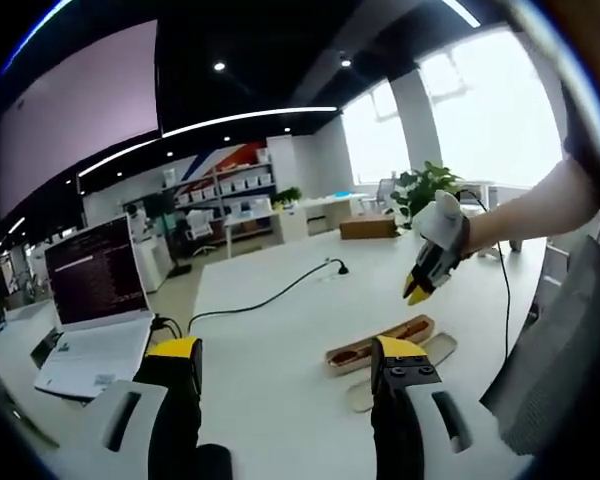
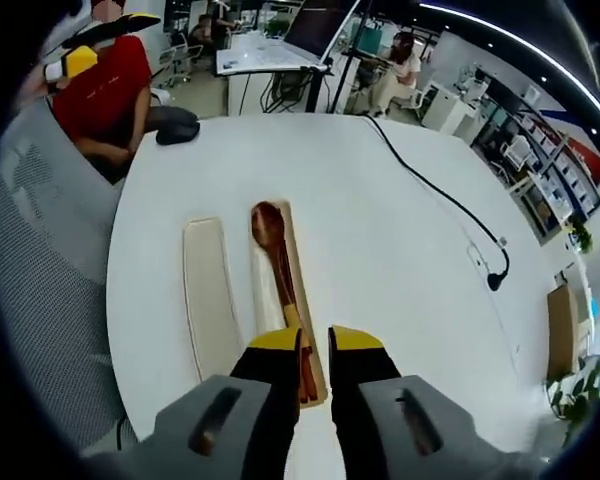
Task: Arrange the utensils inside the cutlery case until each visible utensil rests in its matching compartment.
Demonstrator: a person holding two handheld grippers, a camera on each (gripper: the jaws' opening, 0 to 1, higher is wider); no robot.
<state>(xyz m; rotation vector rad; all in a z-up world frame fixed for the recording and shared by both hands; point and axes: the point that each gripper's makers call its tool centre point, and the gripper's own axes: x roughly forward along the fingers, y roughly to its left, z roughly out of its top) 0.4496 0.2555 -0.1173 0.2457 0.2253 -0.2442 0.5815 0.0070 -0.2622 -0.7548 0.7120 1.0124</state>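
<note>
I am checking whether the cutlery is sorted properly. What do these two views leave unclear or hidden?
- Right gripper view: the right gripper covers the near end of the cutlery case, hiding the wooden spoon handle's end.
- Right gripper view: the jaws are close together above the handle; grip cannot be told.
- Left gripper view: the case is small and partly behind the left gripper; its contents blur together.
- Case lid: whether anything lies beneath is hidden.

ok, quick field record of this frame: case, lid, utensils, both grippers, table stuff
case: open wooden cutlery case on the white table
lid: pale lid lying flat beside the case
utensils: wooden spoon lying in the case, bowl at the far end
right gripper: right gripper just above the case's near end, jaws slightly apart, holding nothing
left gripper: left gripper above the table, jaws wide open, empty
other: laptop, black cable
</note>
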